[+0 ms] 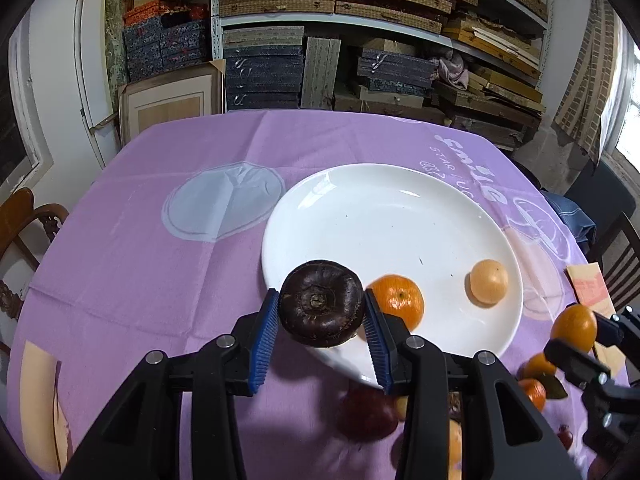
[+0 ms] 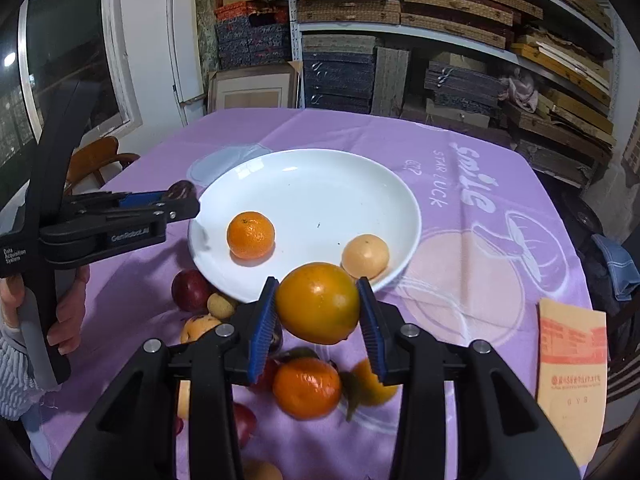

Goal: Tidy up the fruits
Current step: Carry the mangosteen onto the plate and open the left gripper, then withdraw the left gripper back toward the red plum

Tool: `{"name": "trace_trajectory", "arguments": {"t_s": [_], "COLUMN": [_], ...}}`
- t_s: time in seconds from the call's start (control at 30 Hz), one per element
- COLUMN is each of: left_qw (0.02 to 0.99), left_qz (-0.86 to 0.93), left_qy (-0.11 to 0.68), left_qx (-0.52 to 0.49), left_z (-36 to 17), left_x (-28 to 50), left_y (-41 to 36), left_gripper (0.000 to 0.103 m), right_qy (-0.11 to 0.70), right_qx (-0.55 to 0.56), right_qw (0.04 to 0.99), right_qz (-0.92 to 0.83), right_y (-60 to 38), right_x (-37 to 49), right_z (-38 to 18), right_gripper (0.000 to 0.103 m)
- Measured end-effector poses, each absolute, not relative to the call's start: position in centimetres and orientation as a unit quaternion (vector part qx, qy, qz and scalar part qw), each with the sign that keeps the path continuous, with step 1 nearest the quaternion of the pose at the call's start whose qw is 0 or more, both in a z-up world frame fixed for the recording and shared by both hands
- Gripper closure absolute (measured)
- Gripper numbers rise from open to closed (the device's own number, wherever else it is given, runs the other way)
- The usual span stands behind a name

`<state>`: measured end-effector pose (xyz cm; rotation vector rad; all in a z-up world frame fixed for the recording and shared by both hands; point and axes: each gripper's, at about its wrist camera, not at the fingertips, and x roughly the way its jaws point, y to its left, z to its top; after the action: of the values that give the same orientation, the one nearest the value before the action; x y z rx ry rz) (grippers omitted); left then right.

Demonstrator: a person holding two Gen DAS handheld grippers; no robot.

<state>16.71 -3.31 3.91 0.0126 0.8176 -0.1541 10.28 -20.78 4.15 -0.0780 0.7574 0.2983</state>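
Carrying a dark fruit (image 1: 321, 303) clamped between its blue fingers (image 1: 264, 344), the left gripper (image 1: 320, 320) holds it over the near rim of the white plate (image 1: 400, 208), while the right gripper (image 2: 318, 320) grips an orange fruit (image 2: 318, 302) just short of that rim. Each fruit sits at the fingertips, so each hand should keep its squeeze steady until its fruit hangs low over bare plate. The bare spots lie ahead of the fingers, clear of the mandarin (image 2: 251, 235) and the pale fruit (image 2: 365, 256).

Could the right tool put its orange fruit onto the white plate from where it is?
Probably yes. The right tool grips the orange fruit just short of the plate. Only two fruits lie on the plate, and the left tool stands off at its far left edge.
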Motion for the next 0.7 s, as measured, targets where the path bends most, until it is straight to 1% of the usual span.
{"name": "trace_trajectory", "arguments": {"t_s": [0.2, 0.23, 0.27, 0.3, 0.33, 0.4, 0.47, 0.57, 0.63, 0.67, 0.7], "left_qw": [0.905, 0.902, 0.9, 0.899, 0.901, 0.905, 0.911, 0.913, 0.915, 0.917, 0.918], "left_qz": [-0.062, -0.062, -0.063, -0.062, -0.059, -0.06, -0.055, -0.058, -0.055, -0.05, -0.046], "left_qy": [0.421, 0.426, 0.431, 0.434, 0.431, 0.421, 0.41, 0.403, 0.399, 0.396, 0.394], "left_qx": [0.003, 0.0, 0.0, 0.0, 0.0, 0.0, 0.001, -0.01, -0.022, -0.024, -0.025], "left_z": [2.2, 1.9, 1.6, 1.4, 1.4, 1.6, 2.0, 2.9, 3.4, 3.6, 3.6], "left_x": [21.1, 21.6, 21.9, 22.2, 22.2, 21.9, 21.1, 19.6, 18.2, 17.3, 16.4], "left_y": [-4.1, -4.2, -4.2, -4.3, -4.2, -3.9, -3.6, -2.7, -1.7, -1.3, -0.9], "left_gripper": [0.061, 0.061, 0.061, 0.061, 0.061, 0.051, 0.048, 0.046, 0.039, 0.034, 0.032], "right_qy": [0.397, 0.397, 0.395, 0.39, 0.382, 0.371, 0.359, 0.335, 0.32, 0.311, 0.304], "right_qx": [-0.057, -0.058, -0.059, -0.057, -0.054, -0.044, -0.032, -0.01, 0.0, 0.004, 0.008], "right_qw": [0.905, 0.904, 0.906, 0.909, 0.913, 0.918, 0.923, 0.934, 0.941, 0.945, 0.948], "right_qz": [0.144, 0.145, 0.141, 0.136, 0.133, 0.134, 0.131, 0.121, 0.109, 0.1, 0.091], "right_y": [-18.8, -18.6, -18.6, -18.7, -18.9, -19.7, -20.8, -23.0, -24.6, -25.4, -26.2], "right_x": [14.9, 15.4, 15.8, 15.8, 15.7, 15.0, 13.9, 11.2, 9.0, 7.8, 6.8], "right_z": [2.0, 1.8, 1.7, 1.8, 2.1, 2.8, 3.6, 4.8, 5.2, 5.4, 5.4], "right_gripper": [0.064, 0.06, 0.053, 0.04, 0.036, 0.036, 0.035, 0.025, 0.015, 0.013, 0.011]}}
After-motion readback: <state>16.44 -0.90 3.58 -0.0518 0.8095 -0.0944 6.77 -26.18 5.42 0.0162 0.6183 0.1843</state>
